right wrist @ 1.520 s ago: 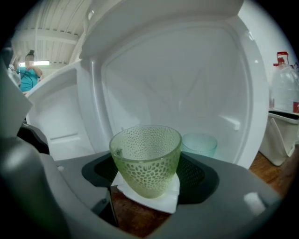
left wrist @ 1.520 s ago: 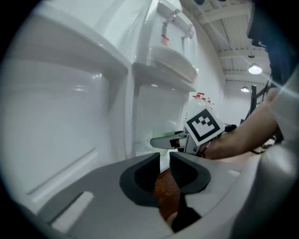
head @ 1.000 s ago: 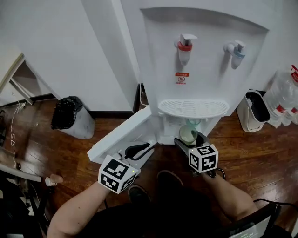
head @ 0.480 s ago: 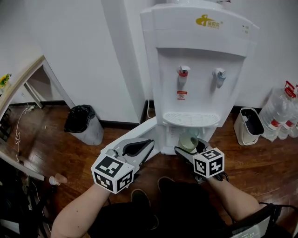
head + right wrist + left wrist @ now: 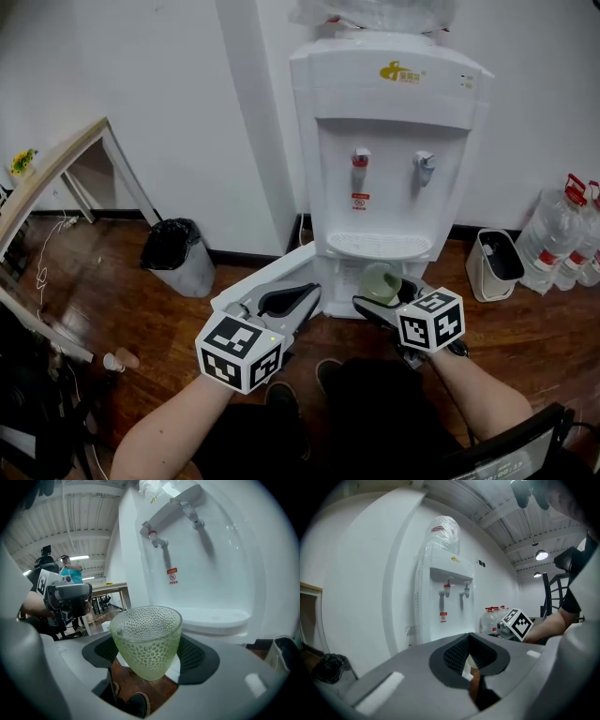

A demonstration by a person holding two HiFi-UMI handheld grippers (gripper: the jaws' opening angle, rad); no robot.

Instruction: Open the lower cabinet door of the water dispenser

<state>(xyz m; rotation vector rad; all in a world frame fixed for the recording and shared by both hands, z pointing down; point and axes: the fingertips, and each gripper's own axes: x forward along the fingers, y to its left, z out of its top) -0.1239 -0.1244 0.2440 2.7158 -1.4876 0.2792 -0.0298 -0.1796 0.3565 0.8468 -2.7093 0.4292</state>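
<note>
Though partly hidden, white cabinet door seems open.

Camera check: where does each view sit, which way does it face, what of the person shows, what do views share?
Head view: on the person's head, facing forward and down at the white water dispenser; left gripper, right gripper and forearms show.
Left gripper view: on the left gripper, facing the dispenser; its empty jaws, just closing a little, and the right forearm show.
Right gripper view: on the right gripper, facing the dispenser past the dimpled green glass cup it grips; the left gripper shows.
Shared: all see the red-capped tap.
</note>
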